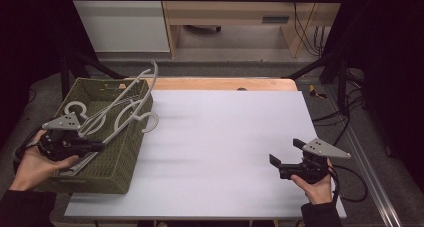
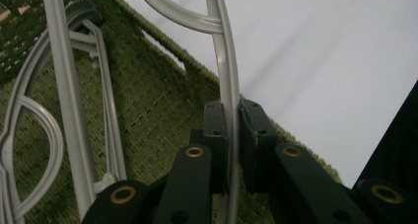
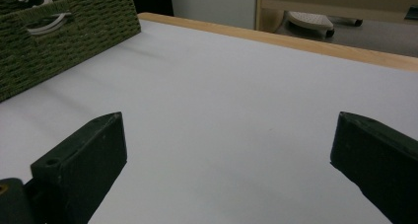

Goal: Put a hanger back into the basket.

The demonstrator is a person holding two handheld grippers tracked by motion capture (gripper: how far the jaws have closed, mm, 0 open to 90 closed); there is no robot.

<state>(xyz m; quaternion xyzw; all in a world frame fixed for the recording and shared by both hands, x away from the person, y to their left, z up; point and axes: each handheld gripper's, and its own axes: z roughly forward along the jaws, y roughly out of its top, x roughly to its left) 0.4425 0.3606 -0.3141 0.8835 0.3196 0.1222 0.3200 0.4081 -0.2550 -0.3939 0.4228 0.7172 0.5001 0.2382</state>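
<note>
A grey plastic hanger (image 2: 227,76) is pinched by its thin arm between the jaws of the left gripper (image 1: 97,146), which are closed tight on it. The hanger stands tilted up out of the green woven basket (image 1: 120,172) at the left edge of the table, its upper end rising above the basket's far rim and its hook (image 1: 150,121) hanging over the right wall. The step in hand looks like drawing this hanger out of the basket; the next move calls for lifting it clear of the others, since their arms and hooks overlap, and carrying it over to the white table sheet (image 1: 225,137).

Inside the basket lie more hangers (image 2: 74,110), at least two beyond the gripped one, though the tangle hides the exact count. There is one basket.

The right gripper (image 1: 282,159) waits near the table's front right corner, its jaws wide apart and holding nothing.
</note>
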